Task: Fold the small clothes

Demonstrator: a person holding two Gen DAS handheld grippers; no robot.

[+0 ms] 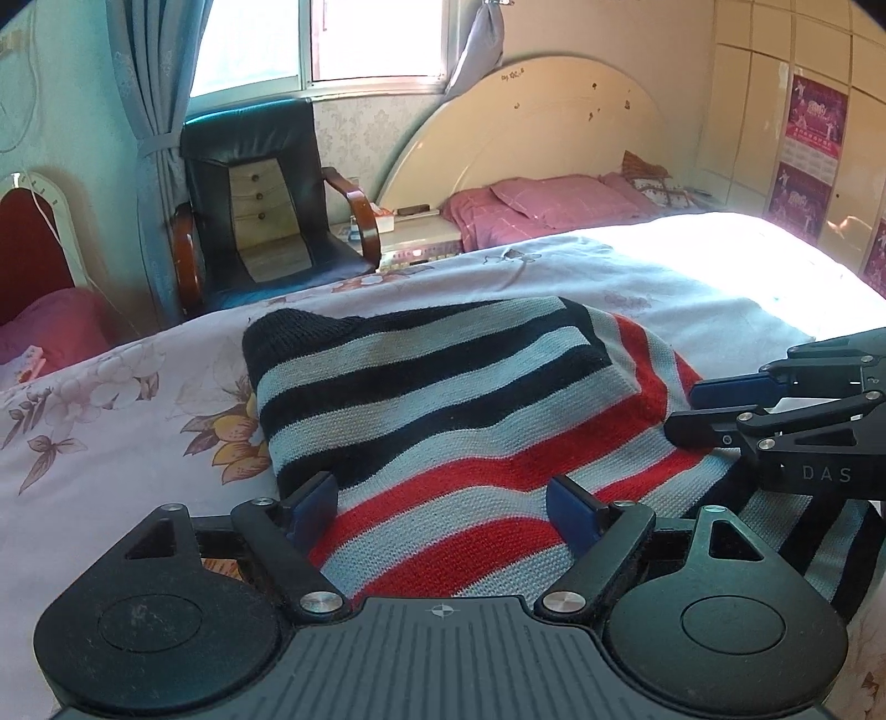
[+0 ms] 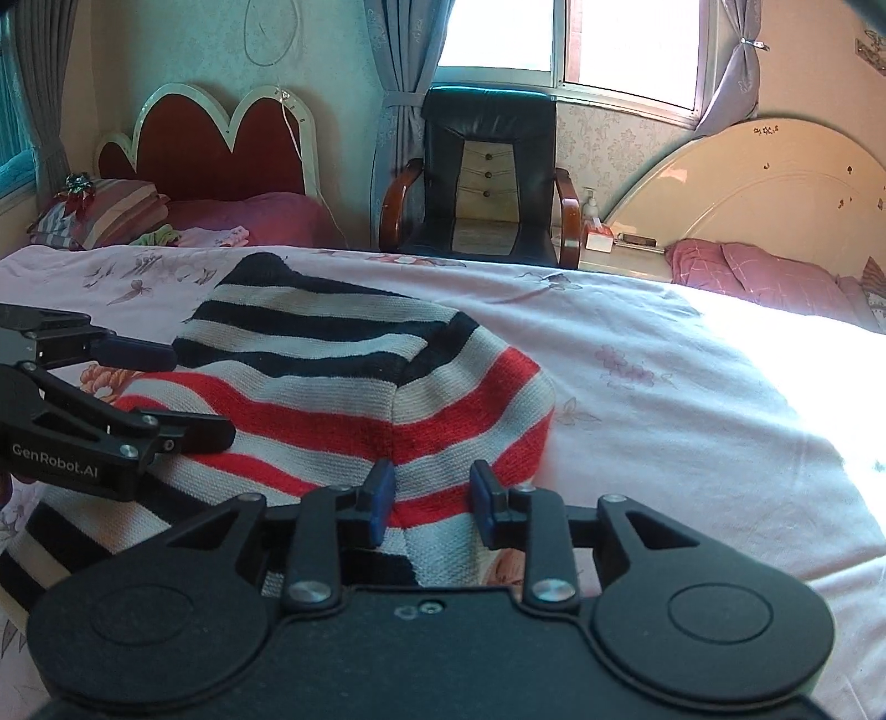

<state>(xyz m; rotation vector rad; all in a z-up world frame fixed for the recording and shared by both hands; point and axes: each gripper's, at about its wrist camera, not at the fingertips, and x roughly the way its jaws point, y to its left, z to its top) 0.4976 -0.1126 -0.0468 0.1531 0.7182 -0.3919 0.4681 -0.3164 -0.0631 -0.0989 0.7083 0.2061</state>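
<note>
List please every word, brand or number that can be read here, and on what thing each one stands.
"DAS": on the right gripper, seen from the left wrist camera; it may be cut off.
"GenRobot.AI": on the left gripper, seen from the right wrist camera.
Posters on the wardrobe: print too small to read.
Sweater: stripes only.

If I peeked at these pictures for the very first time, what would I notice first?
Your eye would land on the striped sweater, black, grey and red, lying bunched in the middle of the flowery bedsheet. Next come the two black grippers at its near edge: the left gripper open wide over the stripes, and the right gripper also open with red-striped knit between its blue fingers. Behind the bed, a black armchair sits under the bright window.
</note>
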